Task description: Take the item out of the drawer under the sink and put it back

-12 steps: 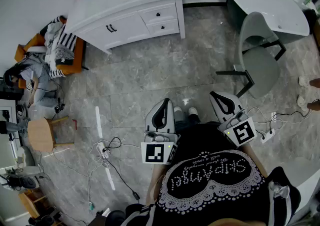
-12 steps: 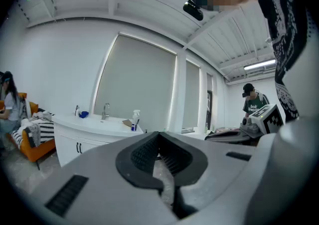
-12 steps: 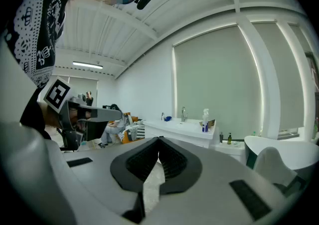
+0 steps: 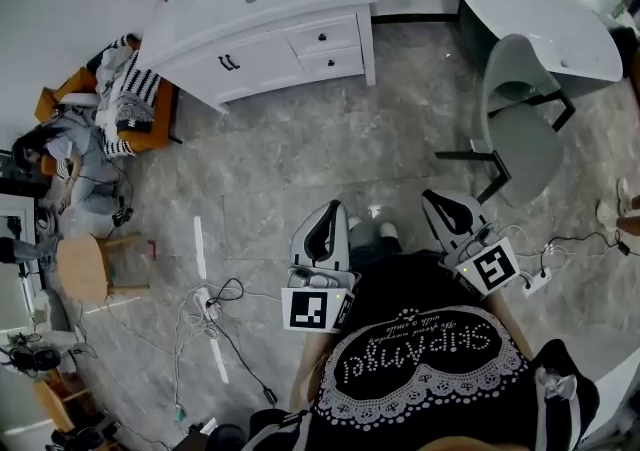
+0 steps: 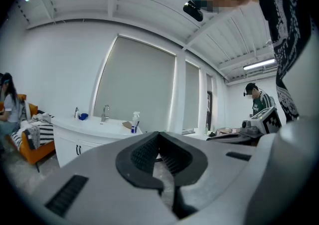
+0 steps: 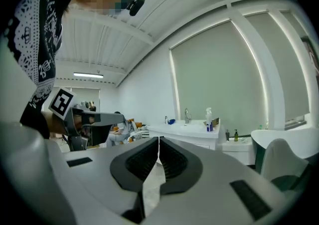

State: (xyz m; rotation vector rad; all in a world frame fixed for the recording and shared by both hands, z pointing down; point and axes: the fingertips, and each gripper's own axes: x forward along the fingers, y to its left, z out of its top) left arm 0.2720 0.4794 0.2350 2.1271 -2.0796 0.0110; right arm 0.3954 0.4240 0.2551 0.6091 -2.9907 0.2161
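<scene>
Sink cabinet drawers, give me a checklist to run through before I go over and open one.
1. Left gripper empty: ok, jaws together with nothing between them.
2. Right gripper empty: ok, jaws together, nothing held.
3. Jaws ready to take a knob: not ok, both are shut.
4. Drawers closed: ok, both fronts sit flush in the sink cabinet.
5. Cabinet within reach: not ok, a stretch of floor separates it from the grippers.
6. Item inside the drawer: cannot tell, the closed fronts hide it.
</scene>
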